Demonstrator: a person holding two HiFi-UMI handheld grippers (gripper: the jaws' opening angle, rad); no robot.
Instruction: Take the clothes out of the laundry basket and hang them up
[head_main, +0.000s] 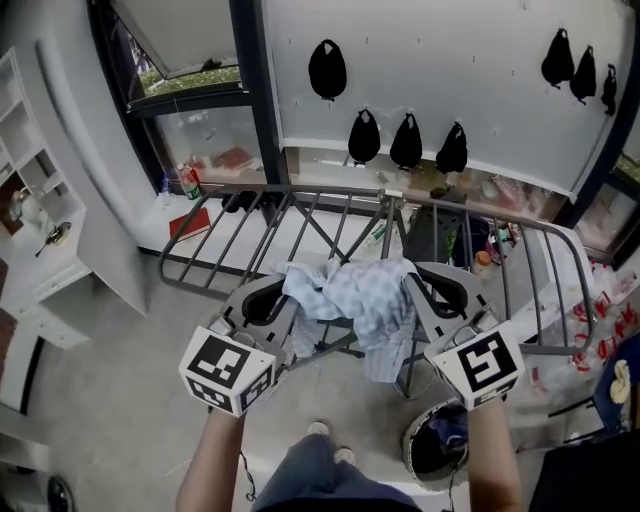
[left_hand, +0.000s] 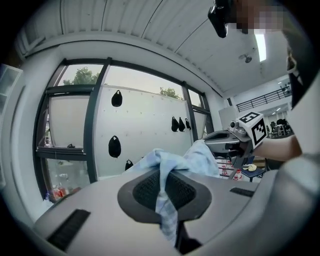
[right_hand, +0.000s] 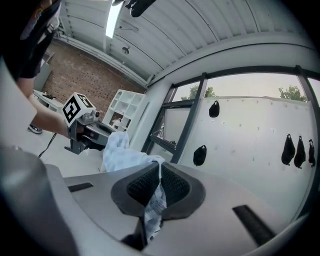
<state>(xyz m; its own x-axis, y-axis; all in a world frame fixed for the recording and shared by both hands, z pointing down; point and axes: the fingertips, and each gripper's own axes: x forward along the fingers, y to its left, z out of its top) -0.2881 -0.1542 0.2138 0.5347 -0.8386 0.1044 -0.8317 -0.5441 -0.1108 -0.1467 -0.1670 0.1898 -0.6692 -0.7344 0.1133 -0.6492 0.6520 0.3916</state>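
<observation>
Two grippers share one garment: lower left, our left gripper (head_main: 268, 300) clamps a pale blue checked cloth (head_main: 355, 295), bunched mid-frame over the grey metal drying rack (head_main: 300, 189); lower right, our right gripper (head_main: 440, 298) pinches its other edge. We should spread it taut before draping.

No legible txt, labels, brands or nos. anywhere.

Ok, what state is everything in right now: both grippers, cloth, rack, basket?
Left gripper: shut on cloth.
Right gripper: shut on cloth.
Cloth: bunched, held up between both grippers over the rack, not hung.
Rack: stands unfolded.
Basket: on the floor, something dark inside.
</observation>
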